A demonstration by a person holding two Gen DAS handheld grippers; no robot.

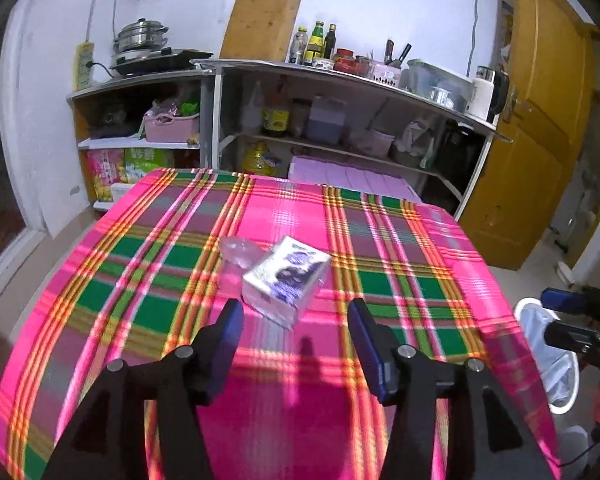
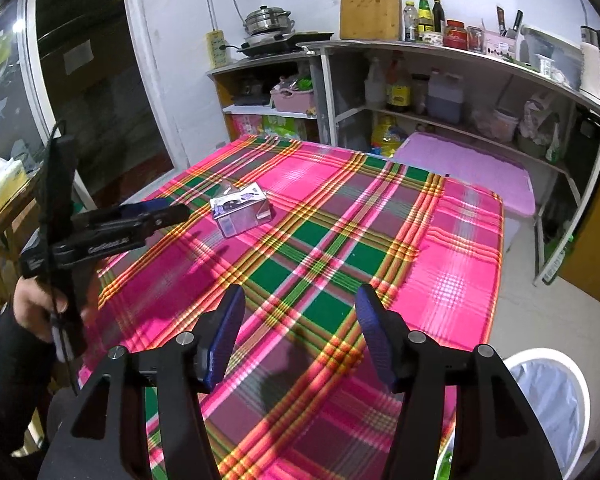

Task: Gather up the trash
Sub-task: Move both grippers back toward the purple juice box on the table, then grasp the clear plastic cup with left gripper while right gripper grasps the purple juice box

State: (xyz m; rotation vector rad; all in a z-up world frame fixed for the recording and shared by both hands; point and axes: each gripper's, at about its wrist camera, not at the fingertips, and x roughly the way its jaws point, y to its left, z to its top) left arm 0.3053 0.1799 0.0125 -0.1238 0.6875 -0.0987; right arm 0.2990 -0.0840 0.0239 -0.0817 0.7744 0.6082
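Two claws stand open and empty — left claw just before the small carton and clear wrapper; next, close on it for the bin.

Left claw and right claw both gape empty, angled downward; a hand grips the left

1. The tabletop wears a woven plaid cloth, pink and green, faintly sheeny.
2. The small carton, at 12 o'clock from the left hand-held gripper, looks like glossy printed card.
3. Clear crinkled plastic wrap lies at the carton's 10 o'clock.
4. The gripper's pads are matt blue, ribbed.
5. The bin is smooth white plastic.
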